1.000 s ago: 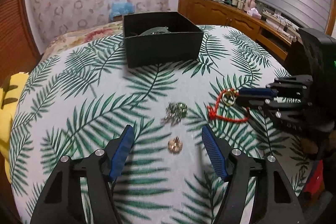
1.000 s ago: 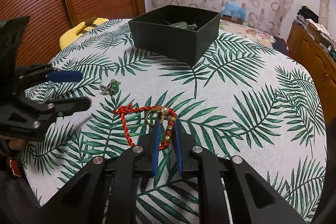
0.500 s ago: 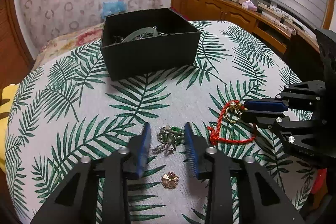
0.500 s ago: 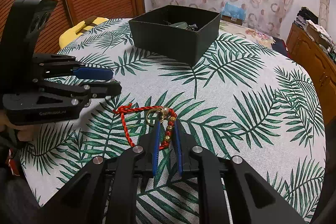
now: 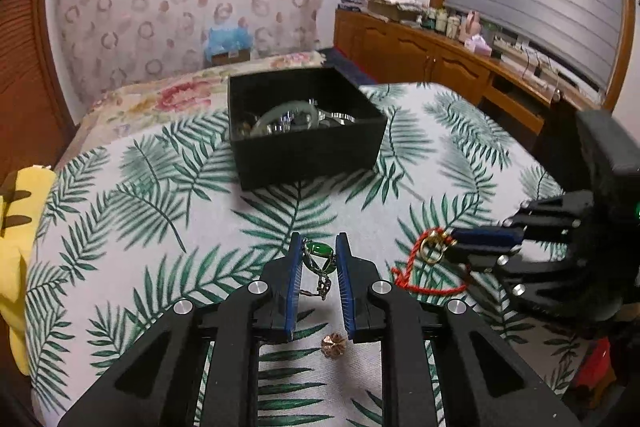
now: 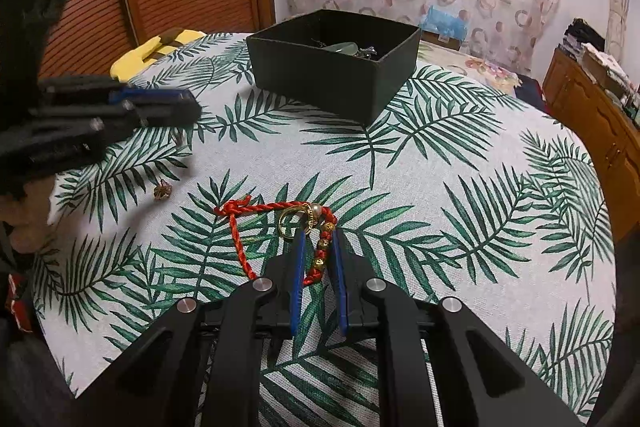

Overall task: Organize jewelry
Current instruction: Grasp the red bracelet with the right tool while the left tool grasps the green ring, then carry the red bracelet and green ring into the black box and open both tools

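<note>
Green-stone pendant [image 5: 320, 255] with its silver chain, pinched between the narrowed jaws of the left gripper [image 5: 319, 253], chain links trailing down toward the leaf-print table [image 5: 160, 227] — whether lifted clear or just touching the cloth, hard to tell. Red cord bracelet [image 6: 280, 223] with gold beads and a gold ring, lying on the table, its beaded end caught between the nearly closed jaws of the right gripper [image 6: 319, 247]; the rest of the cord looped flat toward the left. Small rose-gold flower piece [image 5: 334, 339] loose on the cloth, just below the left gripper, untouched. Black box [image 5: 304, 131] farther back, well apart from both grippers, already holding a pale bangle and some silvery pieces.

Step in hand, by the look of it: picking up — both pieces gripped, neither yet carried. Next move likely a lift and a carry to the box, high enough to clear its wall, with the dangling chain and the slack cord kept from snagging the rim; then release inside. Flower piece left for afterward.
</note>
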### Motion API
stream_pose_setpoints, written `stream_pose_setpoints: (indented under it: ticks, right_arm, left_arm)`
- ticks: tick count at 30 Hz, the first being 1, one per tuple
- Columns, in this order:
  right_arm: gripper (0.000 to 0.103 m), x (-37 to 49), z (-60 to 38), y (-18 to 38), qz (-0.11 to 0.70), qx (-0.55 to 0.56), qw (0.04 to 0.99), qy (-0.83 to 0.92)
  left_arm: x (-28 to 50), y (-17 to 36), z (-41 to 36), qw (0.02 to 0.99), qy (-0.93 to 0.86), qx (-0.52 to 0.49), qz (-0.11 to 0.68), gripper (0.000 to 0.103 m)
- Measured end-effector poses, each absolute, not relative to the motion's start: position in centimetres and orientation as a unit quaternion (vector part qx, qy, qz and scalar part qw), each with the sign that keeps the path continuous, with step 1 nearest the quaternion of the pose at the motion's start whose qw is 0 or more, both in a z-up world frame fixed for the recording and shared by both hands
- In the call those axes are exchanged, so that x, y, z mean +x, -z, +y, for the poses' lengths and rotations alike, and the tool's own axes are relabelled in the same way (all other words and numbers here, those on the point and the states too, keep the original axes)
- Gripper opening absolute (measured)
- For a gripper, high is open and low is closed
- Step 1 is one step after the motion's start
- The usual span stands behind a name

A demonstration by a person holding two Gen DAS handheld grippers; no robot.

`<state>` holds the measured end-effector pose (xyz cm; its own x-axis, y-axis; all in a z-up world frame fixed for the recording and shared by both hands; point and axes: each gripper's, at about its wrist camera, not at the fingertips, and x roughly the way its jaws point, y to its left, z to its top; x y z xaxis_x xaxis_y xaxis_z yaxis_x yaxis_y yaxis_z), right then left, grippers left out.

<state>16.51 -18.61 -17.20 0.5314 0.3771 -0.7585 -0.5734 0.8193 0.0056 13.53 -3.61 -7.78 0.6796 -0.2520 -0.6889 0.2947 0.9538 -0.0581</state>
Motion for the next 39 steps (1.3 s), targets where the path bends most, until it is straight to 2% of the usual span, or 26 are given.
stream_pose_setpoints:
  ticks: [1,11,21,32,39]
  right_arm:
    - [0.008,16.5,-18.6,17.2,0.399,-0.124,0.866,-0.274]
    - [0.008,16.3,-18.2,13.2,0.343,-0.133,0.886,-0.282]
    - [0.008,20.4,-17.3,9.2,0.29,-0.13,0.908,-0.272]
    - [0.008,25.9,-15.9,8.7,0.277,-0.093,0.919,-0.265]
    - [0.009,28.0,-15.1,10.0,0.305,-0.079,0.906,-0.282]
  left_arm:
    - [13.5,7.5,-3.6,0.917,0.149,0.028,0.368,0.016]
    - [13.5,5.3,-2.9,0.929,0.144,0.013,0.342,0.016]
    - [14.7,4.2,-2.0,0.936,0.137,0.008,0.325,0.016]
    - [16.9,3.4,-2.0,0.939,0.131,0.008,0.318,0.016]
    - [18.6,2.7,-2.5,0.941,0.127,0.013,0.314,0.016]
